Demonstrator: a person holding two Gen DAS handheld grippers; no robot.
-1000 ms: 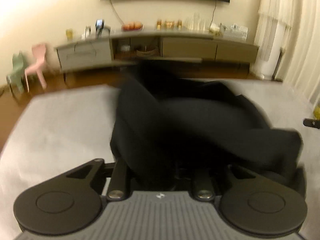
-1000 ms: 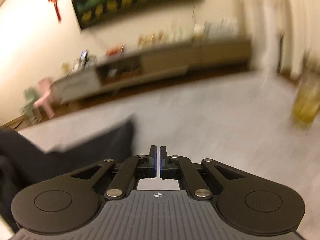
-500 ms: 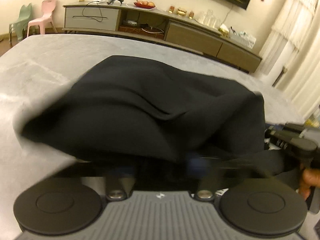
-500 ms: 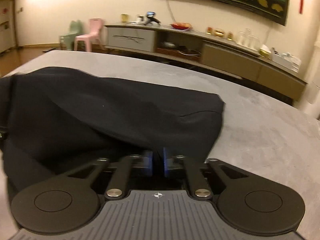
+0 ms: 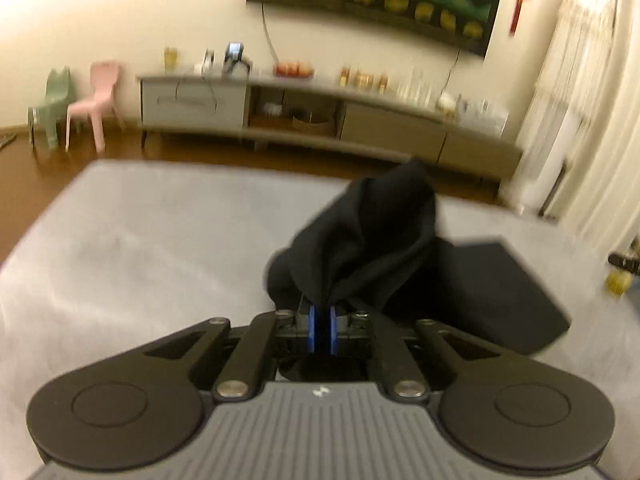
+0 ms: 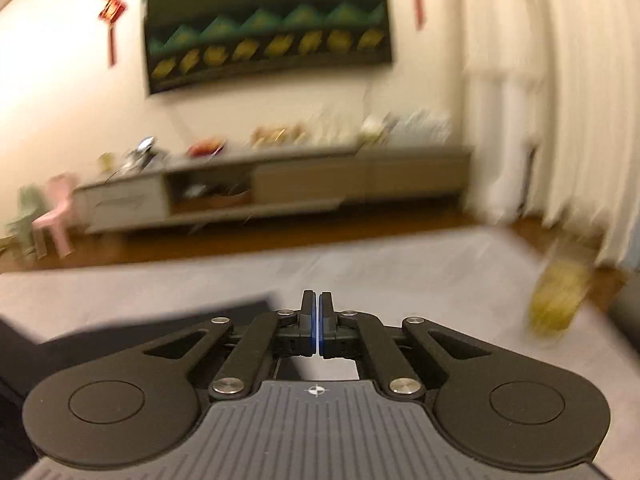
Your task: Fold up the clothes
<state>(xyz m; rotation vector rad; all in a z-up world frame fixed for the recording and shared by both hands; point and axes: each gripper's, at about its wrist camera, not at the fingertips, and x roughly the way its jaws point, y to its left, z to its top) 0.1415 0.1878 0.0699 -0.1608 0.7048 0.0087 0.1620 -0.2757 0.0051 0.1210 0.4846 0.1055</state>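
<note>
My left gripper (image 5: 321, 312) is shut on a bunched fold of a black garment (image 5: 372, 236), which rises in a peak in front of the fingers. The rest of the garment lies flat on the grey table (image 5: 140, 240) to the right, with a straight edge. My right gripper (image 6: 316, 308) is shut and empty above the table (image 6: 400, 272). In the right wrist view part of the black garment (image 6: 120, 328) lies at the lower left, beside and behind the fingers.
A yellow container (image 6: 560, 296) stands at the table's right edge; it also shows in the left wrist view (image 5: 618, 282). A long sideboard (image 5: 320, 120) with bottles and small chairs (image 5: 92, 100) stand beyond the table, across the wooden floor.
The right gripper has let go of the garment and swung up and right, away from it. The left gripper still holds the cloth, now bunched into a narrow peak with part laid flat.
</note>
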